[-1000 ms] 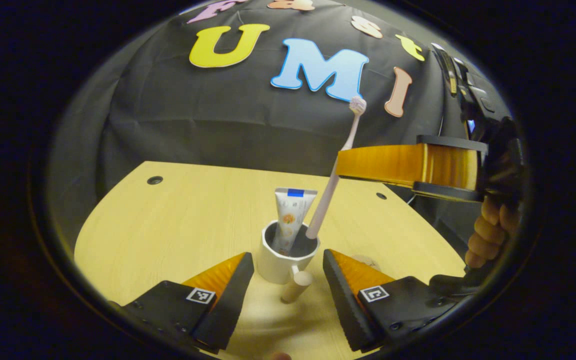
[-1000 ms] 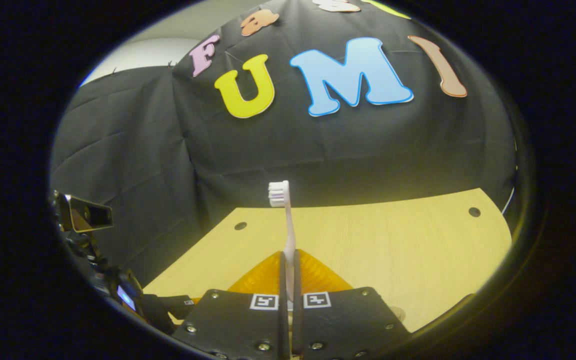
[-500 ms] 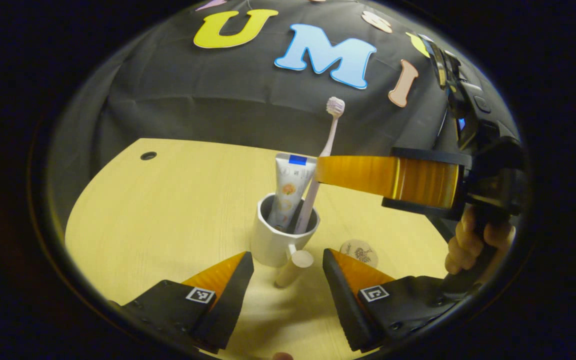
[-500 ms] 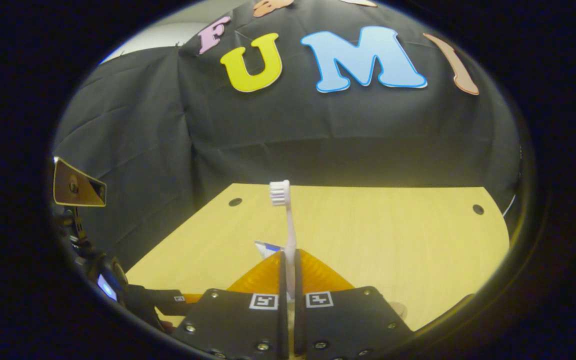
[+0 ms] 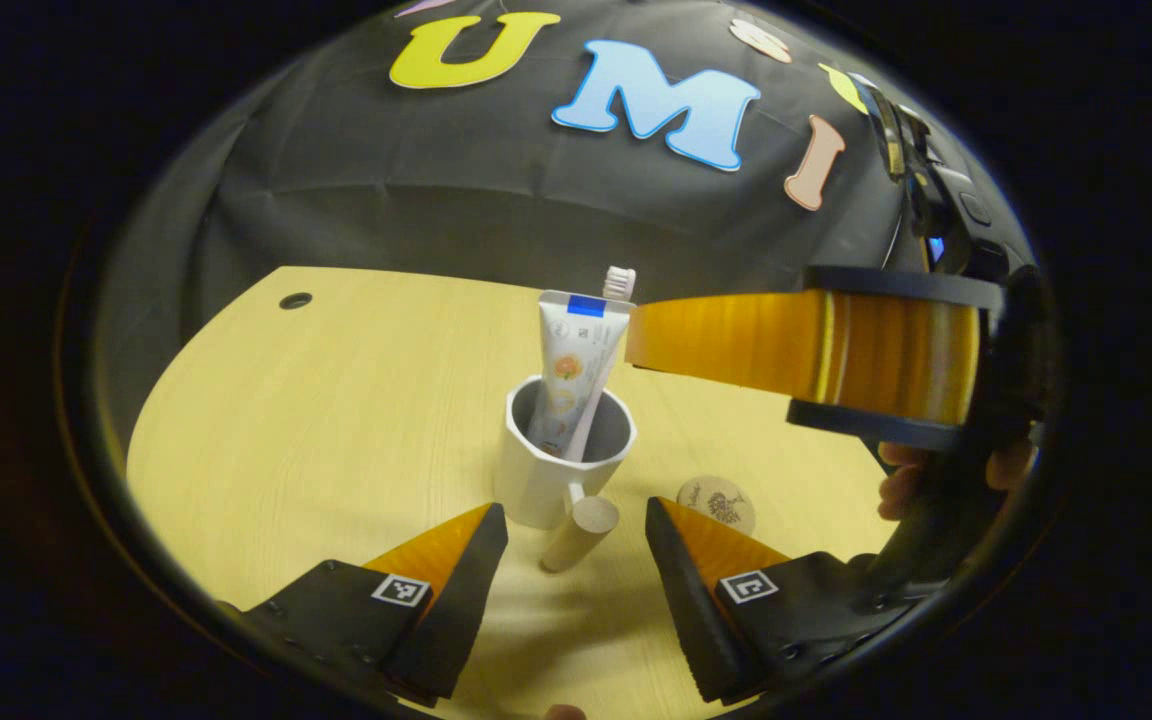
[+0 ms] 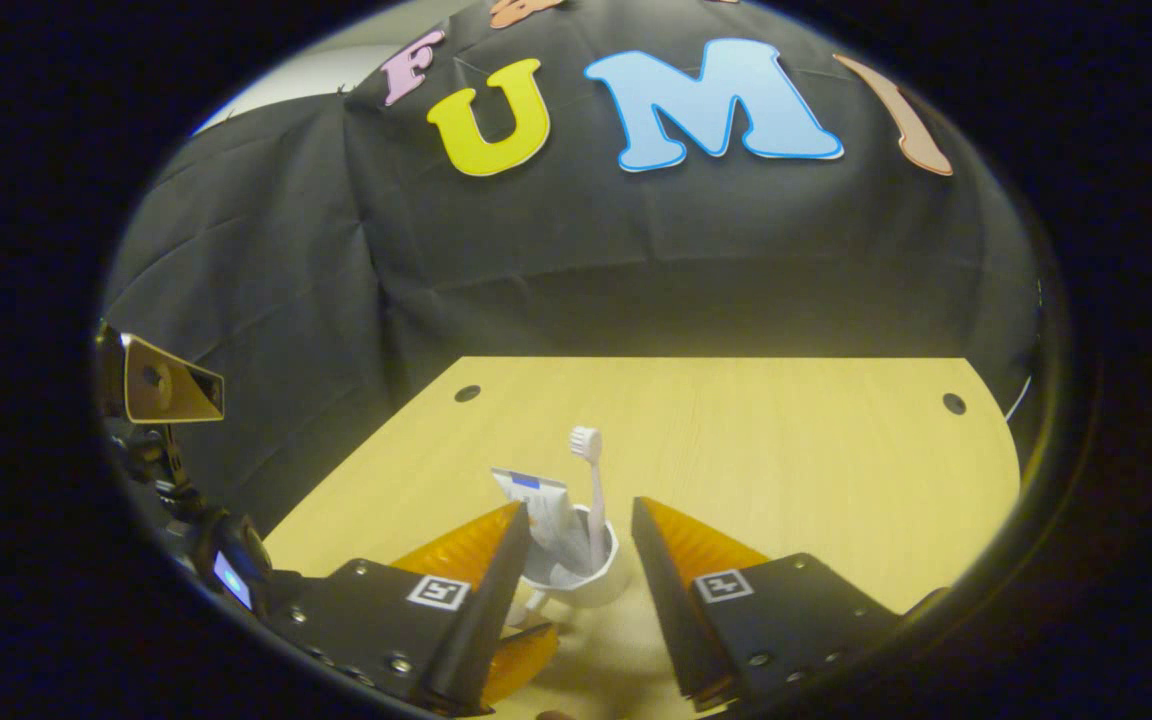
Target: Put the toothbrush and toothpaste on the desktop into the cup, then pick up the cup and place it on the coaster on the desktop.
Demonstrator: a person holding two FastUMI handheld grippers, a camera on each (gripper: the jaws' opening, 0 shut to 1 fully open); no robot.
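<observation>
A white cup with a wooden handle stands on the desktop. The toothpaste tube and the pink toothbrush stand upright inside it. My left gripper is open, low over the table, with its fingertips on either side of the handle and not touching it. My right gripper is open above the cup, apart from the toothbrush and the toothpaste. In the left gripper view my right gripper hovers just right of the brush head. The round coaster lies right of the cup.
A hand holds the right gripper at the right edge. In the right gripper view, an orange finger of the left gripper lies beside the cup. Round holes mark the desktop's far corners. The black cloth wall rises behind the table.
The right gripper lowered the toothbrush into the cup, then opened and let it go. The brush now stands in the cup next to the toothpaste. The left gripper stayed open by the handle.
</observation>
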